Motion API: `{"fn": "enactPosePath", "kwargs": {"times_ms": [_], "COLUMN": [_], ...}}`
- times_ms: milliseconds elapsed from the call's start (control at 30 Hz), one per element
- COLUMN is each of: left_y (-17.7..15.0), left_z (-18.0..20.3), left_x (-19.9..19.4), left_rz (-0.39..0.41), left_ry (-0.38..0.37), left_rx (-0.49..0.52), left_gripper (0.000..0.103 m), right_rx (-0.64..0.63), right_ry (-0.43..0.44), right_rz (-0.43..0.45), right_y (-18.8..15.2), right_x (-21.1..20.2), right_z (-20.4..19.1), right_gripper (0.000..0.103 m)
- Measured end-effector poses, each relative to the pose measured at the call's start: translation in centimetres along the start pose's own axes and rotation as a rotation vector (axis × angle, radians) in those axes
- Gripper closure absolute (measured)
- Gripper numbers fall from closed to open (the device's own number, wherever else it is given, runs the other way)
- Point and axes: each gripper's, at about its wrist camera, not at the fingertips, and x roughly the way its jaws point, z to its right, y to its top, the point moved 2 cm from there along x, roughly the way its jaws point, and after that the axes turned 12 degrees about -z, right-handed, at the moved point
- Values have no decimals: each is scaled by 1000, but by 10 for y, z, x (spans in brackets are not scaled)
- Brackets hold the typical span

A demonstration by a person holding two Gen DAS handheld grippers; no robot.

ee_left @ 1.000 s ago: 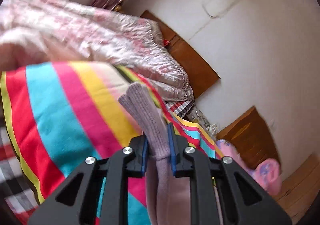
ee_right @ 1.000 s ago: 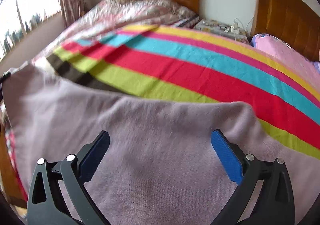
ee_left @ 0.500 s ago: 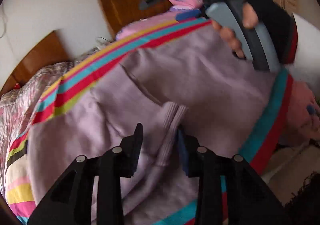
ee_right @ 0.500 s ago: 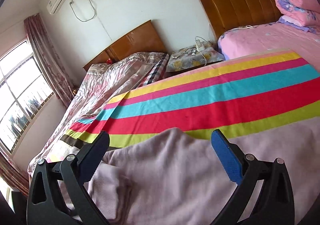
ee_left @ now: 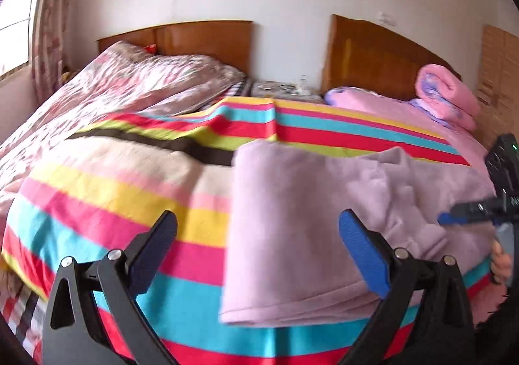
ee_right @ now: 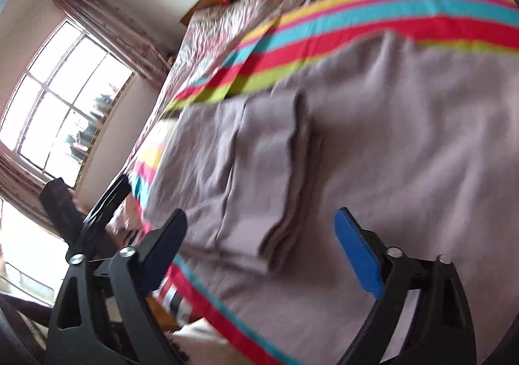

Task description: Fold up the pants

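The lilac pants (ee_left: pixel 308 219) lie folded on the striped blanket (ee_left: pixel 129 196), their left fold edge straight and a rumpled part to the right. My left gripper (ee_left: pixel 259 251) hovers just in front of them, jaws opening wide, nothing between the pads. In the right wrist view the pants (ee_right: pixel 405 138) fill the frame, with a folded leg end (ee_right: pixel 269 170) on top. My right gripper (ee_right: pixel 261 248) hangs over that leg end, jaws closing but wide, pads not pressing the cloth. The right gripper's blue pad (ee_left: pixel 452 219) shows at the right edge.
A floral quilt (ee_left: pixel 113 96) covers the left bed. A rolled pink quilt (ee_left: pixel 444 96) lies on the pink bed at the right, with a cluttered nightstand (ee_left: pixel 279 89) between the headboards. A window (ee_right: pixel 58 99) is at the left. The bed's near edge (ee_right: pixel 207 293) drops off.
My left gripper let go of the pants' leg end, opened wide and swung back. The pants now lie flat and folded. My right gripper rolled and moved over them, jaws slightly narrower.
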Motion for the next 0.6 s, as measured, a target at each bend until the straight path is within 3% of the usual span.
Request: {"fn": "enactPosePath", "kwargs": {"times_ms": [200, 367, 467, 533, 600], "left_y": [-21, -32, -41, -50, -62], "left_z": [-5, 4, -2, -8, -15], "left_x": [15, 18, 7, -1, -5], "left_rz": [-45, -35, -35, -47, -70], "left_ry": [-2, -1, 1, 5, 6], "left_rx": [3, 65, 77, 71, 65], "left_gripper": [3, 3, 3, 2, 2], "right_rx": [30, 153, 144, 121, 79], "right_ry": [71, 127, 108, 105, 75], "right_rz": [-65, -4, -7, -23, 9], "right_y": [-19, -3, 1, 0, 2], "right_x": [17, 21, 24, 31, 28], "right_z": [-14, -1, -2, -7, -17], "right_gripper": [28, 36, 52, 81, 87]}}
